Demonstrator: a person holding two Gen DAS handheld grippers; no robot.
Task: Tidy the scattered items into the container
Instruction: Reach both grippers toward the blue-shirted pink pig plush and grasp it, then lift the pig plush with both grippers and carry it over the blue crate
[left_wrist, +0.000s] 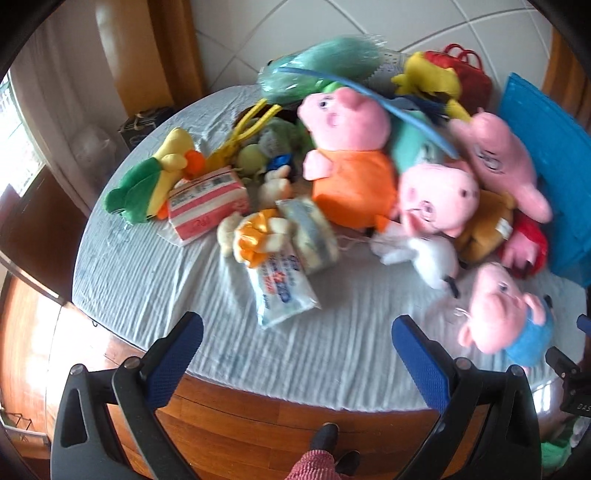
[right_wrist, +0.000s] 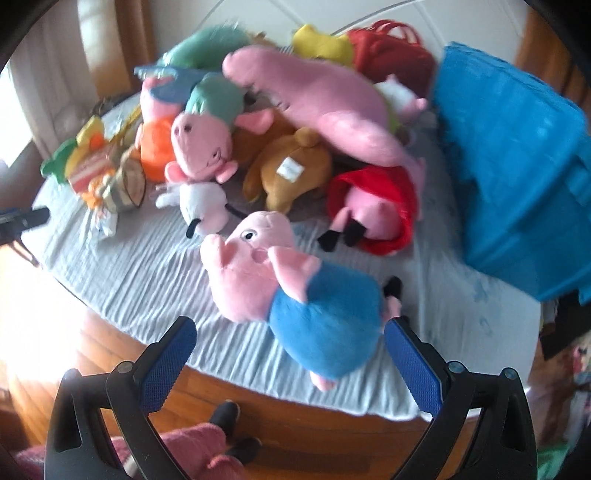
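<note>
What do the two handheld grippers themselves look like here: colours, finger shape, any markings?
Both look alike: the left gripper and right gripper have black angular frames with round silver pivot bolts, and flat blue textured pads on two straight fingers. No cables or legible markings show.

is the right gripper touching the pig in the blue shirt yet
Cannot tell. In the right wrist view the right gripper stands open around the blue-shirted pig, but blur hides any contact.

Motion blur softens both views, so print on the tissue packs (left_wrist: 284, 291) is unreadable. The blue container (right_wrist: 517, 177) is cut off at the right edge (interior hidden).
</note>
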